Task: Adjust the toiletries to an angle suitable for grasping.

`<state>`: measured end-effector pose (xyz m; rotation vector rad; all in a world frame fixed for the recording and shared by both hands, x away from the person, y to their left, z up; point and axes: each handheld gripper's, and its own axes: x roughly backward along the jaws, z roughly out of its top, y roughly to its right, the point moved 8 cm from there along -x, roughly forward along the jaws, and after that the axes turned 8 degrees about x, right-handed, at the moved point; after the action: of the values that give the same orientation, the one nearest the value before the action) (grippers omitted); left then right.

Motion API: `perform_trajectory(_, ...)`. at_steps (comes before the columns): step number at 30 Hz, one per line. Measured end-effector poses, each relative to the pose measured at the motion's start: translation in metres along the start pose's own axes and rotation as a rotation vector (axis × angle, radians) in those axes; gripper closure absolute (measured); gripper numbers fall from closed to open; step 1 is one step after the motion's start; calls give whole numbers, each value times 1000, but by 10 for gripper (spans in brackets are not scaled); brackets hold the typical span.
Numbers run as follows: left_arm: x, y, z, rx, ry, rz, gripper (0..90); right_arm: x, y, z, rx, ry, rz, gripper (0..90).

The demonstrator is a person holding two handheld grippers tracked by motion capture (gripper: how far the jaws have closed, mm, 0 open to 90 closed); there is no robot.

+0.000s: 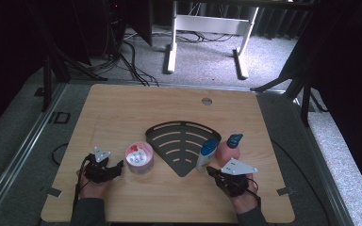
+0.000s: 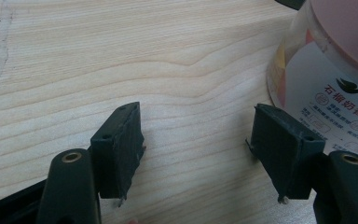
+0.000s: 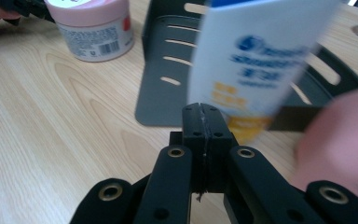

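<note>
While the person's forearms enter from the near edge, both grippers rest low over the wooden table [image 1: 122,108], one at each side of a black fan-shaped rack [image 1: 181,141] lying flat at mid-table.

Left gripper [image 1: 118,165]: held in the left hand [image 1: 92,186] near the table's left front, pointing toward a round pink jar [image 1: 139,158] that stands just beside it. Seen along this gripper [image 2: 198,140], the jaws stand well apart with bare wood between them; the right-hand pad [image 2: 279,140] lies close against the jar's printed wall [image 2: 326,70], though contact cannot be told. Nothing is gripped.

Right gripper [image 1: 210,170]: held in the right hand [image 1: 245,197] near the right front, its tip just short of a white bottle [image 1: 207,154] with a blue cap. Seen along this gripper [image 3: 205,112], the two pads meet face to face, fully closed with nothing between them. The bottle [image 3: 256,56] stands upright directly beyond the closed tip, at the rack's [image 3: 161,70] near edge; it is blurred, and whether the tip touches it cannot be told.

Pink bottle [image 1: 228,150]: blue-capped, standing just right of the white bottle, beside the rack's right edge; in the right gripper view it appears as a blurred pink mass [image 3: 340,140] at the right. The jar [image 3: 93,28] shows far left in that view, upright, clear of the rack.
</note>
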<state>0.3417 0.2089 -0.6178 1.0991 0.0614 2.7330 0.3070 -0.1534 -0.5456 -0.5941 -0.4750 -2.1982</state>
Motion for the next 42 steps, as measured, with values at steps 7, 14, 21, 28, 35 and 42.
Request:
perform_trajectory(7, 0, 0, 0, 0, 0, -1, 339, -17, -10, 11, 8, 13, -14, 900)
perform_trajectory(14, 0, 0, 0, -1, 0, -1, 339, -34, -19, 26, 10, 44, -45, 900)
perform_trajectory(21, 0, 0, 0, -1, -1, -1, 339, -50, -21, 36, -7, 44, -97, 900)
perform_trajectory(28, 0, 0, 0, -2, -1, -2, 338, -44, -12, 30, -28, 25, -150, 900)
perform_trajectory(35, 0, 0, 0, -2, -1, -2, 338, -30, -6, 22, -44, 15, -193, 900)
perform_trajectory(42, 0, 0, 0, -1, 0, -1, 339, -19, 4, 14, -68, 17, -220, 900)
